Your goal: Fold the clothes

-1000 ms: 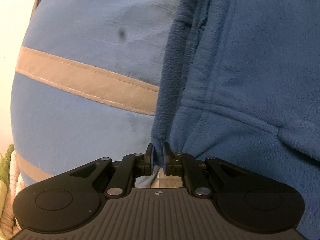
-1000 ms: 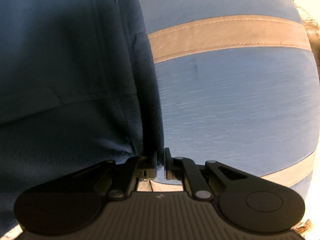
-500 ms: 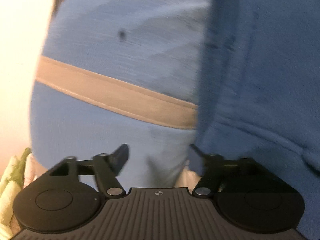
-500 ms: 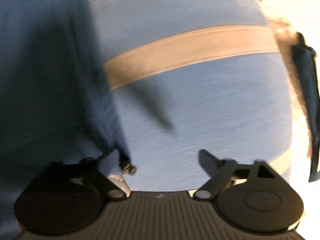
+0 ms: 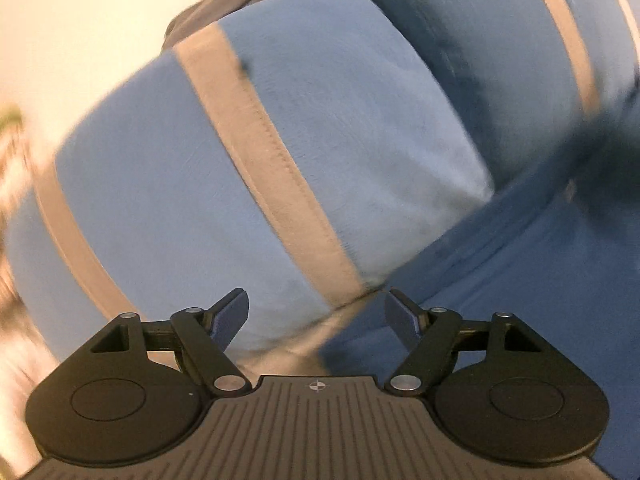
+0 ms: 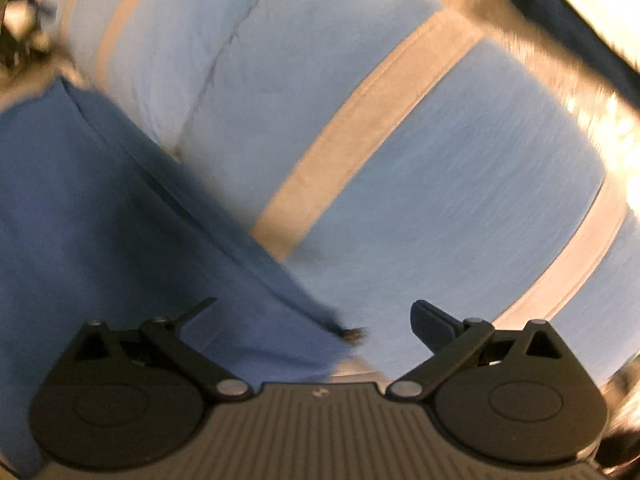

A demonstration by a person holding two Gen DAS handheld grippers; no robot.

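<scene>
Landmark = striped cushion (image 5: 160,208).

Left wrist view: fleece garment (image 5: 520,288) lies right of the cushion, its edge running diagonally along the cushion's lower right side and touching it. A second striped cushion (image 5: 520,60) sits behind and right of the first, pressed against it. Left tool (image 5: 316,314) is before the cushion's near end, jaws spread, cushion corner and garment edge between them.

Right wrist view: cushion (image 6: 440,200) fills centre and right. Garment (image 6: 100,220) lies left of it, overlapping its lower left edge. The second cushion (image 6: 180,40) is behind, upper left. Right tool (image 6: 316,314) is before the cushion, spread wide, garment corner between the fingers, touching neither.
</scene>
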